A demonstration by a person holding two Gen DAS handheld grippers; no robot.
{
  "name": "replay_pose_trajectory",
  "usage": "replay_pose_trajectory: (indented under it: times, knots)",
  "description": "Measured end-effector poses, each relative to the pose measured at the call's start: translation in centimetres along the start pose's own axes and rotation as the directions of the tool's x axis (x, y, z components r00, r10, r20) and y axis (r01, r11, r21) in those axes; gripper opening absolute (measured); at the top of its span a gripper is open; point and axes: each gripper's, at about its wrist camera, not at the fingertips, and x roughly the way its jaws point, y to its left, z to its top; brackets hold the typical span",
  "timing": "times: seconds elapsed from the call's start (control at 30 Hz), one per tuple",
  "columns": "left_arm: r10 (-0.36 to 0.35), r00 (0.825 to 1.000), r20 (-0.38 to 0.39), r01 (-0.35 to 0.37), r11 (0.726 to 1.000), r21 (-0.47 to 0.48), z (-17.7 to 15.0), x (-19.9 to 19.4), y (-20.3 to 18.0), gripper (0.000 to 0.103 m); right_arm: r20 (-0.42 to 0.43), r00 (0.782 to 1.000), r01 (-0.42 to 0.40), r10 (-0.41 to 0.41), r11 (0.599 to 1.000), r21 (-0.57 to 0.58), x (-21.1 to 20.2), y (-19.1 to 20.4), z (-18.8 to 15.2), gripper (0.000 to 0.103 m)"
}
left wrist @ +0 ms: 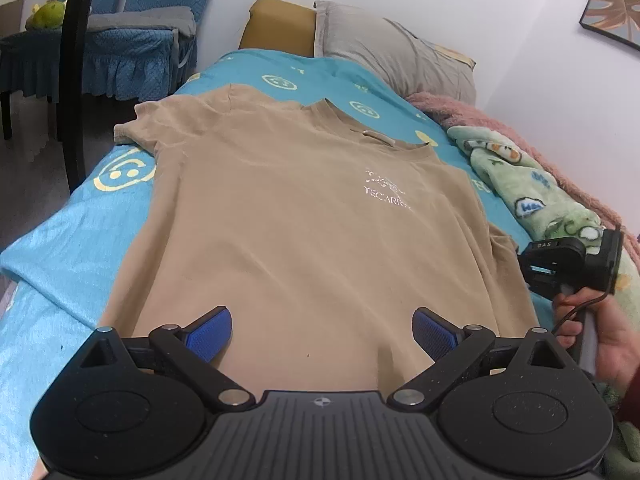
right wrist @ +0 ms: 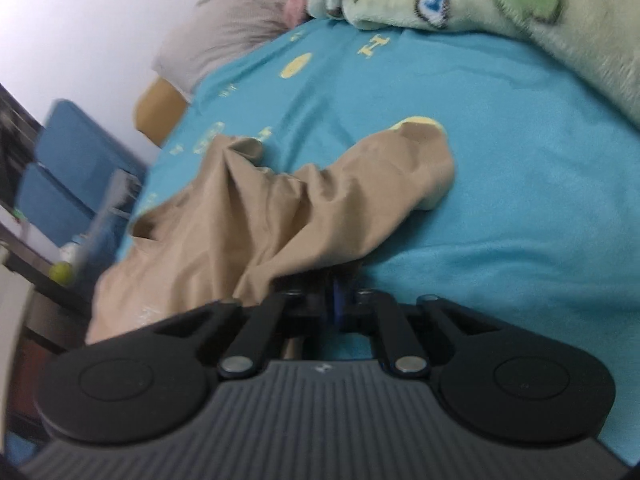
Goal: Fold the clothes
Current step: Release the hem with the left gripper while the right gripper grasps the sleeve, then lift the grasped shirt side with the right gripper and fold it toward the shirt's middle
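A tan T-shirt (left wrist: pixel 304 216) with white chest print lies flat, face up, on the blue bed sheet (left wrist: pixel 72 248). My left gripper (left wrist: pixel 322 332) hovers open over the shirt's lower hem, its blue pads (left wrist: pixel 208 332) wide apart with nothing between them. The right gripper (left wrist: pixel 568 264), held by a hand (left wrist: pixel 596 336), sits at the shirt's right sleeve. In the right wrist view that gripper (right wrist: pixel 340 286) is shut, and the bunched tan sleeve fabric (right wrist: pixel 288 216) runs into its closed fingers. The pinch point itself is partly hidden by the cloth.
A grey pillow (left wrist: pixel 392 48) lies at the head of the bed. A green fleece blanket (left wrist: pixel 532 188) and a pink one (left wrist: pixel 460 108) run along the wall side. Blue-covered chairs (left wrist: pixel 132 52) and a black post (left wrist: pixel 74 80) stand left of the bed.
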Motion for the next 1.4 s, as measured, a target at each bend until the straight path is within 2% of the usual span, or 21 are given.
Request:
replay_pose_trajectory:
  times: [0.1, 0.23, 0.37, 0.5, 0.67, 0.73, 0.77, 0.83, 0.87, 0.9, 0.97, 1.1, 1.23, 1.3, 1.4]
  knots:
    - [0.004, 1.000, 0.008, -0.004, 1.000, 0.003, 0.0, -0.2, 0.0, 0.098, 0.067, 0.995, 0.069, -0.070, 0.997, 0.026, -2.3, 0.0, 0.8, 0.006]
    - [0.005, 1.000, 0.022, -0.005, 1.000, 0.005, 0.1, -0.6, -0.1, 0.098, 0.162, 0.975, 0.146, -0.152, 0.988, 0.045, -6.0, -0.8, 2.5, 0.006]
    - [0.010, 0.999, 0.036, -0.010, 1.000, 0.005, 0.2, -1.2, -0.1, 0.098, 0.187, 0.966, 0.162, -0.178, 0.982, 0.093, -8.6, -2.2, 2.9, 0.006]
    - [0.020, 0.999, 0.051, -0.021, 1.000, 0.012, 0.2, -1.7, -0.3, 0.098, 0.200, 0.945, 0.254, -0.258, 0.966, 0.044, -10.1, -2.2, 2.9, 0.006]
    - [0.039, 0.997, 0.072, -0.042, 0.998, 0.048, 0.1, -2.3, -0.9, 0.098, 0.200, 0.946, 0.258, -0.253, 0.966, 0.002, -11.6, -1.8, 2.4, 0.009]
    - [0.045, 0.996, 0.082, -0.050, 0.997, 0.065, 0.0, -2.5, -1.1, 0.098, 0.196, 0.953, 0.232, -0.231, 0.973, 0.019, -12.1, -1.5, 2.2, 0.009]
    - [0.046, 0.995, 0.086, -0.052, 0.996, 0.073, 0.0, -2.7, -1.2, 0.098, 0.192, 0.958, 0.210, -0.213, 0.977, 0.035, -12.2, -1.4, 2.1, 0.013]
    - [0.045, 0.995, 0.092, -0.053, 0.995, 0.083, -0.1, -3.0, -1.4, 0.098, 0.178, 0.971, 0.148, -0.162, 0.985, 0.088, -12.4, -1.5, 1.8, 0.048]
    - [0.043, 0.995, 0.094, -0.052, 0.995, 0.087, -0.1, -3.1, -1.5, 0.098, 0.168, 0.978, 0.105, -0.125, 0.986, 0.126, -12.3, -1.7, 1.5, 0.083]
    - [0.041, 0.995, 0.095, -0.049, 0.995, 0.090, -0.2, -3.3, -1.6, 0.098, 0.148, 0.986, 0.047, -0.075, 0.982, 0.182, -11.8, -2.2, 1.0, 0.094]
    - [0.037, 0.995, 0.095, -0.045, 0.995, 0.092, -0.2, -3.5, -1.6, 0.098, 0.104, 0.994, -0.055, 0.025, 0.951, 0.305, -10.4, -3.3, 0.1, 0.091]
    - [0.033, 0.995, 0.096, -0.042, 0.995, 0.094, -0.3, -3.8, -1.5, 0.098, 0.131, 0.991, -0.085, 0.025, 0.874, 0.479, -7.7, -5.0, -3.1, 0.093]
    - [0.030, 0.996, 0.087, -0.038, 0.995, 0.091, -0.2, -3.3, -1.4, 0.098, 0.146, 0.989, -0.062, -0.005, 0.891, 0.449, -4.5, -5.5, -4.3, 0.092]
    - [0.025, 0.997, 0.079, -0.032, 0.996, 0.087, -0.2, -3.0, -1.3, 0.098, 0.213, 0.977, -0.097, 0.013, 0.917, 0.387, -3.9, -5.1, -4.2, 0.091]
    - [0.012, 0.998, 0.066, -0.017, 0.997, 0.076, -0.2, -2.4, -1.2, 0.098, 0.259, 0.964, -0.137, 0.053, 0.938, 0.318, -2.3, -4.2, -3.5, 0.091]
